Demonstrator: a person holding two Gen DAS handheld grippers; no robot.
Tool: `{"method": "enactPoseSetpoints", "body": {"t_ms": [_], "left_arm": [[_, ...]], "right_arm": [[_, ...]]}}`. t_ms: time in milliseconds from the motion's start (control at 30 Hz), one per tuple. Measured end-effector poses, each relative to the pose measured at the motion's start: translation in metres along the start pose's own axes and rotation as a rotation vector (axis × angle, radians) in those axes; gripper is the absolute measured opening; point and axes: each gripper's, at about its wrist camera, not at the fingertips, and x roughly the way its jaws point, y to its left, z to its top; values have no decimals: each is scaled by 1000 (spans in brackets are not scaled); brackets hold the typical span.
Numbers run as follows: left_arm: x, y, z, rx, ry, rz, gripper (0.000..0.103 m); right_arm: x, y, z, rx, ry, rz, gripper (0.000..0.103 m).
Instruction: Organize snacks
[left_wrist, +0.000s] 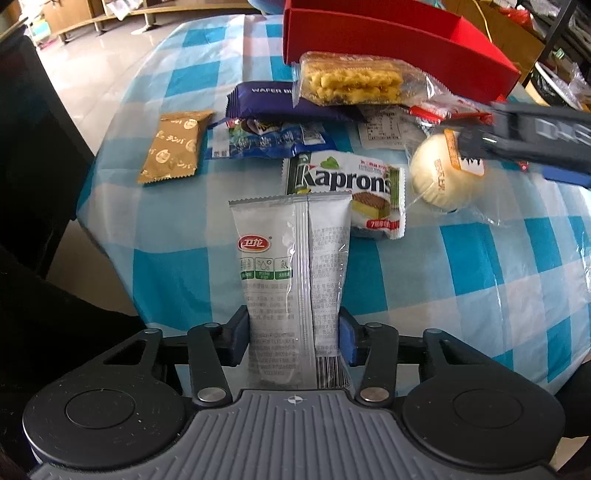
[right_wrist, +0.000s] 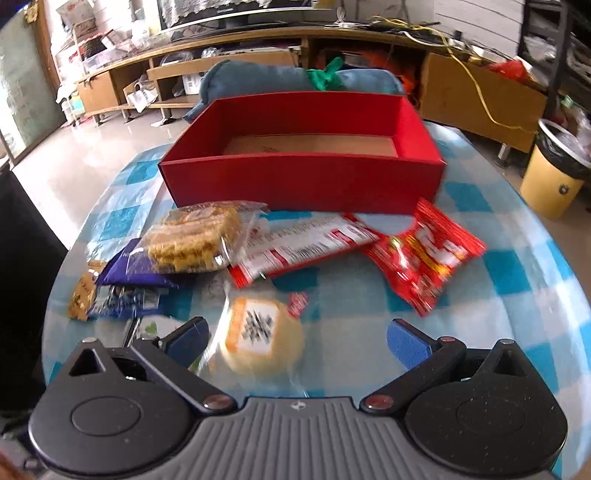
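Left gripper (left_wrist: 293, 341) clenched on the grey sachet (left_wrist: 291, 273), which juts forward between its fingers. Right gripper (right_wrist: 297, 341) spread wide around the round bun (right_wrist: 258, 341); red box (right_wrist: 303, 181) beyond, apparently empty. Risk: slack film slips, or closing fingers crush the bun.

"Kaprons" on the green-and-white wafer pack (left_wrist: 345, 192), "WAFER" on the dark blue wrapper (left_wrist: 284, 101)

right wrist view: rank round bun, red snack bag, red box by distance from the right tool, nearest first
1. round bun: between the open fingers of the right tool, toward the left one.
2. red snack bag: ahead, to the right.
3. red box: farthest, straight ahead.
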Motion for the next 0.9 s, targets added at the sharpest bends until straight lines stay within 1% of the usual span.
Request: {"method": "enactPoseSetpoints", "body": {"t_ms": [100,167,200,233,267,300,333,367,433,467,533,567,600,700,900], "left_arm": [[-4,7,0,2,-8,-11,55],[-4,6,1,9,-12,-9,57],[-5,7,2,12,-14,-11,59],[-6,9,2,13,-9,-18,61],[-6,11,2,10,-6,-27,70],[-6,11,3,9,-2,-41,81],[-5,11,5,12,4,-40,82],[3,1,6,21,2,-25,82],[4,-1,7,35,1,-17,82],[5,-2,8,33,2,-17,81],[2,1,7,20,-4,-9,74],[3,3,8,14,-10,0,67],[-1,4,6,8,-13,4,63],[-1,8,8,-11,-13,4,57],[-7,2,6,-1,-14,-5,49]], "right_arm": [[26,5,3,-13,66,2,98],[46,0,1,17,136,29,84],[48,-2,-1,21,131,36,83],[46,-1,-1,-9,127,23,78],[44,-1,-2,-30,122,16,70],[43,-3,-3,-42,114,12,64],[41,-5,-4,-47,111,5,56],[40,-8,-6,-48,113,11,56],[35,-13,-8,-43,122,28,55],[33,-15,-10,-48,121,26,55],[29,-19,-14,-52,130,23,54],[26,-18,-18,-50,133,35,54],[22,-19,-21,-50,136,46,54],[11,-19,-29,-58,130,67,54],[-14,-24,-41,-60,97,102,54]]}}
